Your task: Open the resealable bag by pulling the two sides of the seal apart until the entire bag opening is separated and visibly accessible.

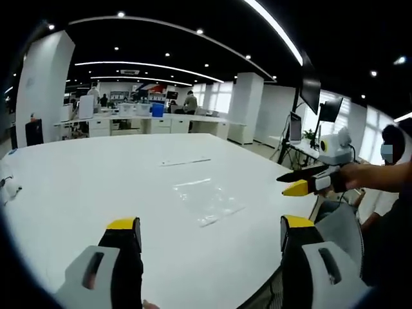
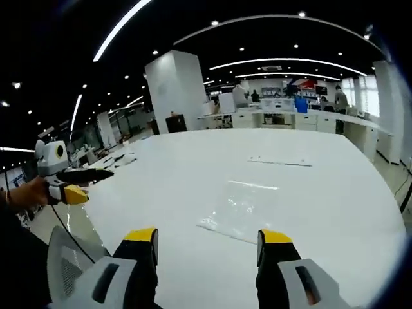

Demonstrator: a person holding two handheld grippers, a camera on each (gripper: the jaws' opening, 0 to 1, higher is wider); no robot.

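A clear resealable bag (image 1: 207, 201) lies flat on the white table (image 1: 96, 187), its seal strip along the far side. My left gripper (image 1: 209, 225) is open, its yellow-tipped jaws wide apart, short of the bag and above the table. The right gripper (image 1: 288, 183), held by a hand, hovers to the right of the bag near the table edge. In the right gripper view the bag (image 2: 248, 207) sits just ahead of my open right gripper (image 2: 209, 235), a little to its right. The left gripper (image 2: 96, 183) hangs off the table's left edge. Neither touches the bag.
A thin clear strip (image 1: 185, 161) (image 2: 280, 161) lies farther out on the table. A mesh chair (image 1: 341, 225) (image 2: 67, 264) stands at the near table edge. Small white items (image 1: 6, 187) rest at the far left. Office desks (image 1: 154, 122), pillars and people stand beyond.
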